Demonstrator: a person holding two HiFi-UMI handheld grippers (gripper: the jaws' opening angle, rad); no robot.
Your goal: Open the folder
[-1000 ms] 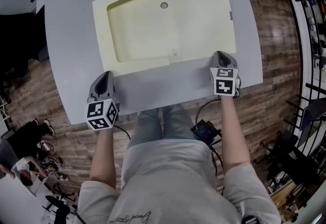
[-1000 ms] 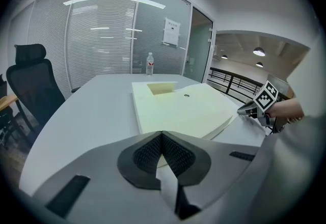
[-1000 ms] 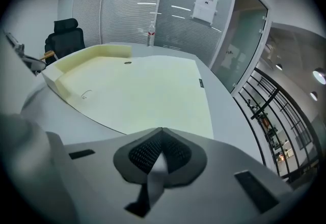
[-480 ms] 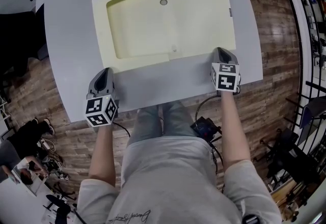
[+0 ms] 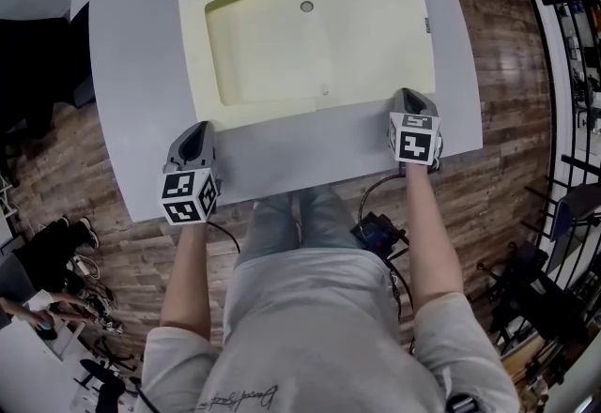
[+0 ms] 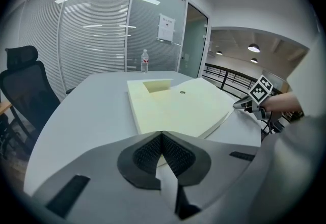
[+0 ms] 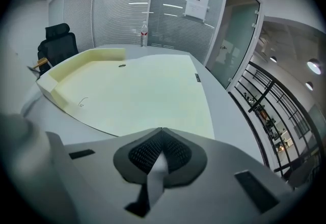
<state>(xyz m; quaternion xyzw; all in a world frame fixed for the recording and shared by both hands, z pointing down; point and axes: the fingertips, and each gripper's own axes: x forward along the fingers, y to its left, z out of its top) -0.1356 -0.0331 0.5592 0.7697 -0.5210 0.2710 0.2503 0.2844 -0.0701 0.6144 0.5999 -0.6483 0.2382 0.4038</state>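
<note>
yellow folder (image 5: 310,45), upper centre; left gripper (image 5: 199,130) and right gripper (image 5: 411,98) sit closed and empty near its lower corners.

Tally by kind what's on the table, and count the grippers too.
Folder: 1
Water bottle: 1
Grippers: 2 (left gripper, right gripper)
Total: 4

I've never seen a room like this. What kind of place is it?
Probably an office meeting room: a big grey table, a black office chair, and glass walls with blinds.
</note>
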